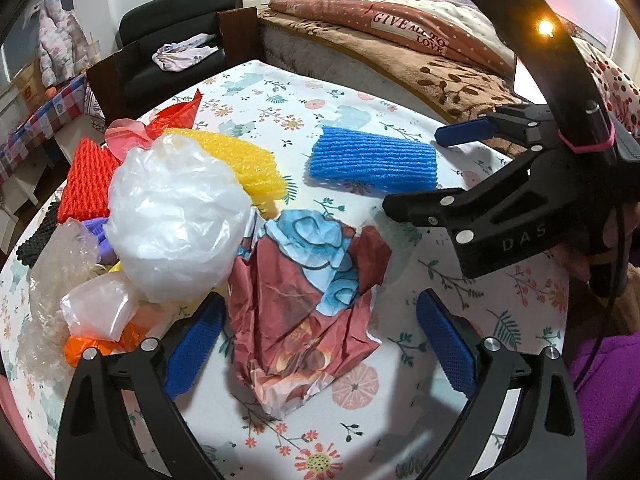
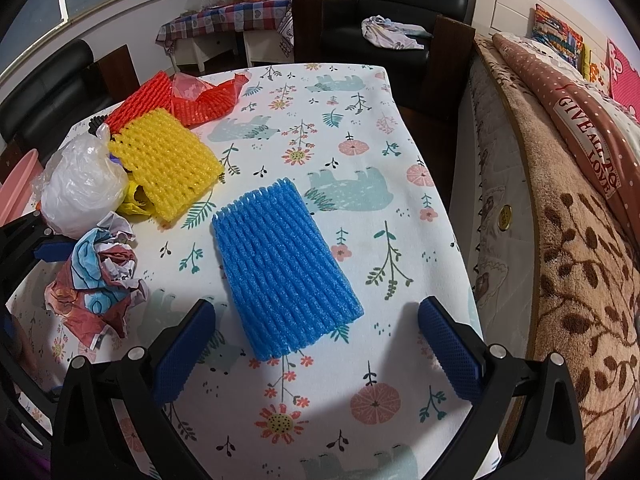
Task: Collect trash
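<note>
The crumpled paper ball, printed in dark red and light blue, lies on the flowered tablecloth right between the spread fingers of the left claw, neither blue pad touching it as far as the view shows. In the right wrist view the same ball sits far off to the left of the right claw, which is also spread wide and holds nothing; the blue foam net lies flat just ahead of it, between the finger lines.

Only the left wrist view shows the heap close to its left finger: a white plastic bag, clear wrap and an orange scrap. Beyond them lie the yellow foam net and red foam net. The right wrist view alone shows the table's far edge, a black chair and the bed to the right.

The right claw hangs over the table ahead and right of the left one.
</note>
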`<state>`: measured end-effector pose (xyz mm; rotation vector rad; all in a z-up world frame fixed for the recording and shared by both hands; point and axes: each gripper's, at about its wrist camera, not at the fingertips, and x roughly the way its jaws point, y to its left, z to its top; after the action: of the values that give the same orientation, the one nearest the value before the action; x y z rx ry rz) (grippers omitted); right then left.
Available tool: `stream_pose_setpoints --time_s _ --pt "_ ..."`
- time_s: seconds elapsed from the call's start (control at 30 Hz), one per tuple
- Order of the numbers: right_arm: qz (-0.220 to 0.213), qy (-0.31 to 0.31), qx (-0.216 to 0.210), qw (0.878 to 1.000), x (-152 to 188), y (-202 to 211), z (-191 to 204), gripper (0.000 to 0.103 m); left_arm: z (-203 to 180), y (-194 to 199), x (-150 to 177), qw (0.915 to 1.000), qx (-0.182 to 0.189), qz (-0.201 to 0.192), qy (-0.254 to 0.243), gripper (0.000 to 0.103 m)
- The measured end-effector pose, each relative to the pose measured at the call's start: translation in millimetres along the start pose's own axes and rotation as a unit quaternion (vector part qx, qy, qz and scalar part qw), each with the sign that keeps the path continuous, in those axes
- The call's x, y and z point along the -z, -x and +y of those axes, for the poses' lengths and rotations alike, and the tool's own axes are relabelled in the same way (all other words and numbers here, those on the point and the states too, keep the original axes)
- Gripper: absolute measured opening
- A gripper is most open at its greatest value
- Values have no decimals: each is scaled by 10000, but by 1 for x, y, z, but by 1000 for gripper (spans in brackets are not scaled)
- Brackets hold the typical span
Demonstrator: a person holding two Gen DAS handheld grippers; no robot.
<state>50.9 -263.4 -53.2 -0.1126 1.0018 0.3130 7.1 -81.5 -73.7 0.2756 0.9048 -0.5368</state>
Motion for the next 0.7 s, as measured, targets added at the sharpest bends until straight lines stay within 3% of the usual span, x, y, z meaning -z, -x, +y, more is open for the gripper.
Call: stream_pose_setpoints --time_s 0.1,0.23,0.47,0.6,0.7 --pt "-5 -16 -5 10000 1 0 -1 100 2 12 3 9999 31 -11 159 86" --pt "-60 14 -63 10000 3 4 -1 95 12 49 11 9969 25 -479 622 86" --pt "-564 -16 -236 9981 12 43 10 94 28 95 28 9842 -629 -1049 1279 86" --pt "-945 65 -352 9949 12 70 23 94 30 107 28 9778 -991 -1127 1461 66" --pt "-1247 147 -449 9911 6 87 35 93 46 116 28 9668 -1165 -1211 1926 53"
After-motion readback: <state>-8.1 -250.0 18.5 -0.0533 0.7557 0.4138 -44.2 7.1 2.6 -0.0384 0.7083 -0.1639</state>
